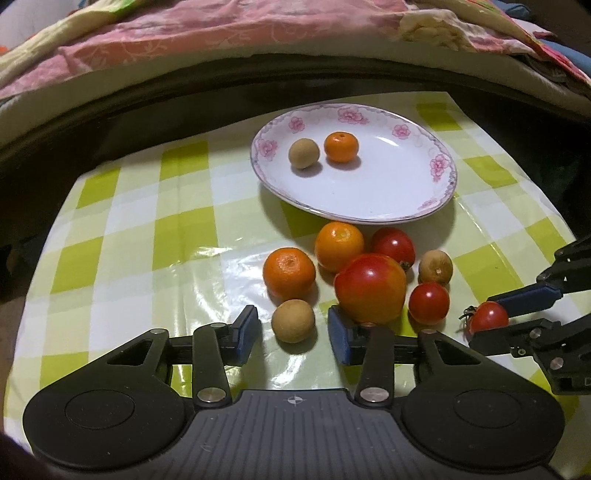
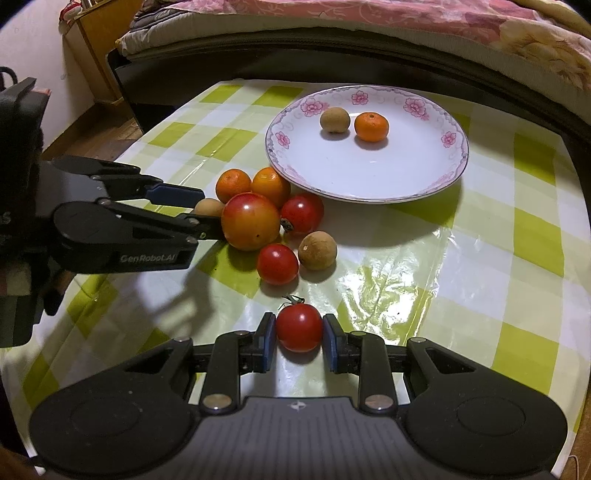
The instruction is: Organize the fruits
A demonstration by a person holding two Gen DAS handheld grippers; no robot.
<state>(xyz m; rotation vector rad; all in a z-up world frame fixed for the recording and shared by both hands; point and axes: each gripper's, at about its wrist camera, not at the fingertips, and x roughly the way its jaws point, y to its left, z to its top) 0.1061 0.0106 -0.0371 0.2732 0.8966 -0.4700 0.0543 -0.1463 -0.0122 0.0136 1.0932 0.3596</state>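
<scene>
A white floral plate (image 1: 388, 184) (image 2: 388, 173) holds a brown longan (image 1: 303, 153) (image 2: 334, 119) and a small orange (image 1: 341, 147) (image 2: 371, 126). In front of it lie two oranges (image 1: 289, 273) (image 1: 339, 246), a big tomato (image 1: 370, 288) (image 2: 251, 220), small tomatoes (image 1: 428, 303) (image 2: 277, 264) and longans (image 1: 436, 267) (image 2: 317, 250). My left gripper (image 1: 293, 328) is open around a longan (image 1: 293, 320), pads apart from it. My right gripper (image 2: 299, 334) is shut on a stemmed small tomato (image 2: 299, 326) (image 1: 488, 316) at table level.
The table has a glossy green-checked cloth (image 1: 166, 229) (image 2: 480, 258). A bed with a pink quilt (image 1: 221, 33) (image 2: 406, 22) runs behind the table's far edge. A wooden cabinet (image 2: 99, 48) stands at the far left.
</scene>
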